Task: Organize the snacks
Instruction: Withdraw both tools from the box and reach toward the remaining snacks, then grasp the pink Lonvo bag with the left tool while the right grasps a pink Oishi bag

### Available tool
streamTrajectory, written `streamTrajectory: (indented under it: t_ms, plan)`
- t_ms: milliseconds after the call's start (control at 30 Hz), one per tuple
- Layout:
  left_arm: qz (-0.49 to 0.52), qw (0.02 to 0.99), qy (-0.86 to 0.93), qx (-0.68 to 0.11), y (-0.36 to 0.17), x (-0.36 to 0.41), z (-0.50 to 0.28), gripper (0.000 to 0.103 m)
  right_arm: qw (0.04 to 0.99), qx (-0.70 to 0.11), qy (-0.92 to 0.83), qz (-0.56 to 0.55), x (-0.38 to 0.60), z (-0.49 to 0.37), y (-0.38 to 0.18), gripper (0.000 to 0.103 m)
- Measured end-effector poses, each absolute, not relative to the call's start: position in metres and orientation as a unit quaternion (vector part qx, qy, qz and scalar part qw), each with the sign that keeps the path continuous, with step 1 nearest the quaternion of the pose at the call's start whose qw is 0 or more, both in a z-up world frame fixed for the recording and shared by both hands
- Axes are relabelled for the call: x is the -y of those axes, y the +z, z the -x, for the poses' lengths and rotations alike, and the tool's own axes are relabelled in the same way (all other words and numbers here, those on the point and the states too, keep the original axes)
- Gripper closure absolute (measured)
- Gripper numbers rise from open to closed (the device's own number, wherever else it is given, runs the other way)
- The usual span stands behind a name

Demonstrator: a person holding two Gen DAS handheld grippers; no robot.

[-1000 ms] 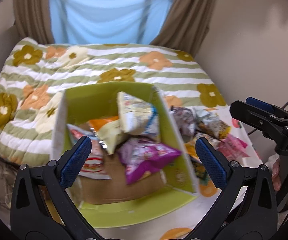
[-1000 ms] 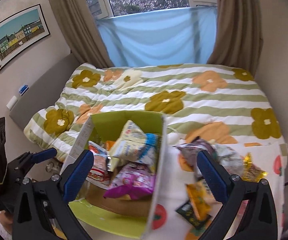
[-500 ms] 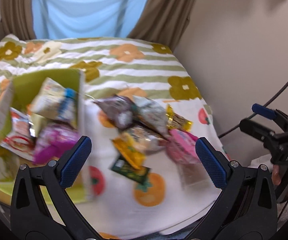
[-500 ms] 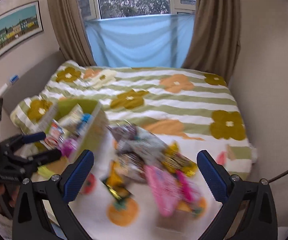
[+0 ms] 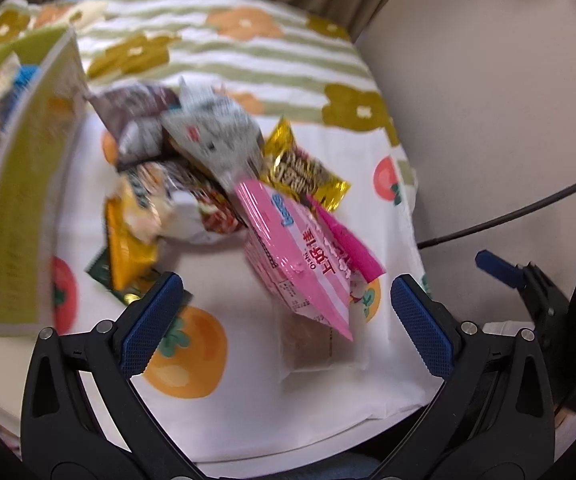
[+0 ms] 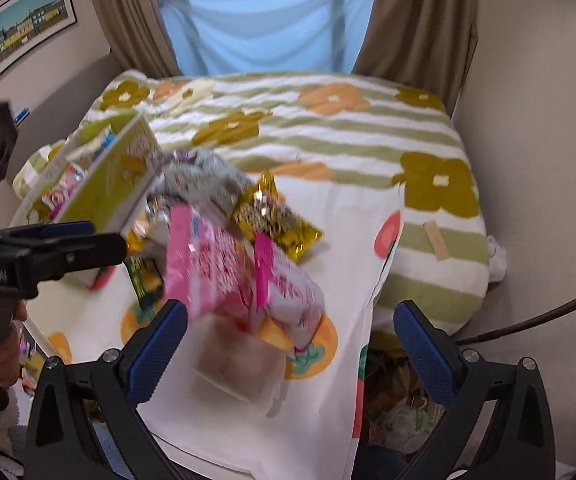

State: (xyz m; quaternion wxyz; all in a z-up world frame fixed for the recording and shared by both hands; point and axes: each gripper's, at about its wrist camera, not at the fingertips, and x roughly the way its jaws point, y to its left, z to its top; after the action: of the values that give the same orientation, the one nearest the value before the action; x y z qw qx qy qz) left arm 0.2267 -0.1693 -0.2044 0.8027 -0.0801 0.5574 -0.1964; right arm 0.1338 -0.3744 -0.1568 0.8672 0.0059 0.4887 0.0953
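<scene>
The pile of snacks (image 5: 224,184) lies on the white fruit-print cloth (image 5: 216,384) spread over the near end of the bed, just to the right of the green box (image 5: 20,216). On the near right edge of the pile you have a pink packet (image 5: 300,252) leaning over a brownish flat packet (image 5: 312,340), with a gold-foil packet (image 5: 304,172) just beyond it. A grey-white bag (image 5: 212,132) and a dark brown bag (image 5: 136,120) sit at the far side, and a yellow packet (image 5: 128,240) lies at the left over a dark green one (image 5: 100,272).

The green box stands at the left of the cloth with several packets inside it, though these are blurred.

Your left gripper (image 5: 284,320) hangs over the near part of the cloth with its blue-padded fingers (image 5: 152,320) spread wide, holding nothing; the pink packet lies between them in the view but apart from both pads. Your right gripper (image 6: 288,344) is also spread wide and empty, just above the pink and brownish packets.

Beyond the cloth runs the green-striped flowered quilt (image 6: 328,128), then brown curtains (image 6: 420,20) and a blue sheet (image 6: 264,28) across the window. A framed picture (image 6: 24,24) hangs on the left wall.
</scene>
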Motion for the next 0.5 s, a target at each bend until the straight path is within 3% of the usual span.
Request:
streamTrajectory:
  t_ms: [500]
  plan:
    - [0.092,0.78,-0.166,-0.596,-0.267,0.199,-0.26,0.0,0.844,-0.515,0.103,0.109,0.362,-0.159,-0.233,0.0]
